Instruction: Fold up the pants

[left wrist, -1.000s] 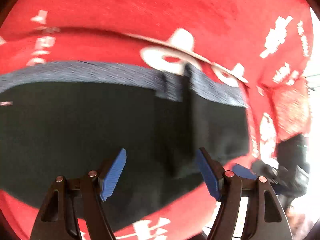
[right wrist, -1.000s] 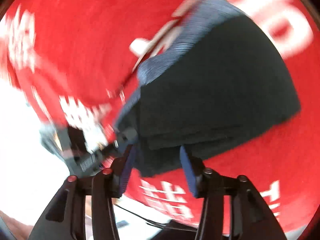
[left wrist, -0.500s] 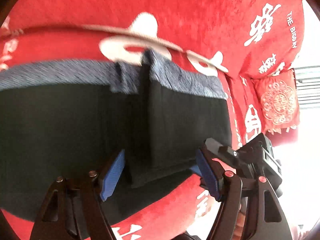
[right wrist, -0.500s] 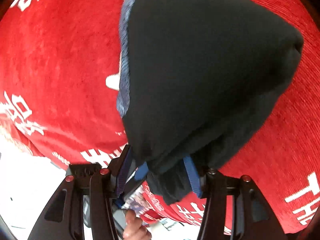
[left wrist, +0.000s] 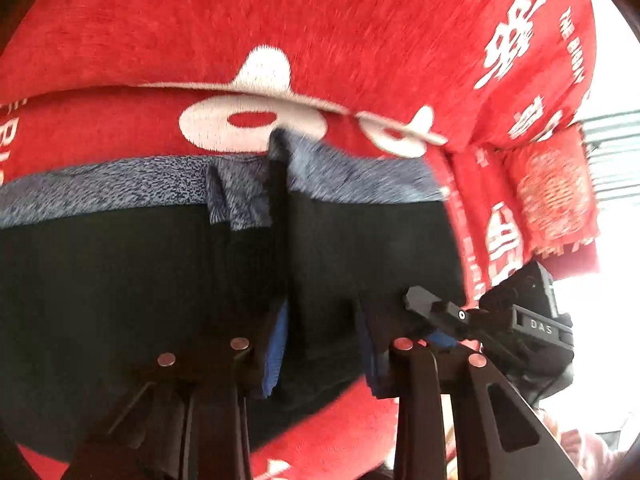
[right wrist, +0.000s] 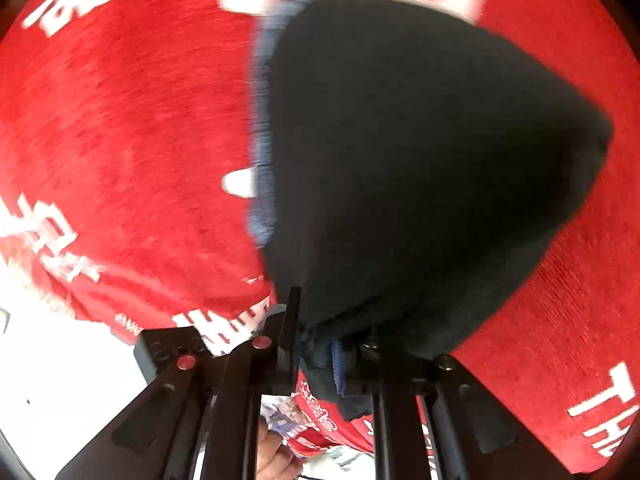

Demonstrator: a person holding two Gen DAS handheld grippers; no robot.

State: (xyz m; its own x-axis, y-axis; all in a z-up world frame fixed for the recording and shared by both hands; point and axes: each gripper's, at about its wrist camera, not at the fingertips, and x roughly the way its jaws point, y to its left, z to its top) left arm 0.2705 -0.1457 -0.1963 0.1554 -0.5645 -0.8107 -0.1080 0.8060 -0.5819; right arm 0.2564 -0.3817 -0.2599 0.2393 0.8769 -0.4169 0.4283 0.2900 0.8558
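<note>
My left gripper (left wrist: 322,344) pinching a fold of the dark pants (left wrist: 120,300) on the red cover (left wrist: 320,20), left view alone showing the grey waistband (left wrist: 120,192), my right gripper (right wrist: 316,354) clamped on their lifted corner.
</note>
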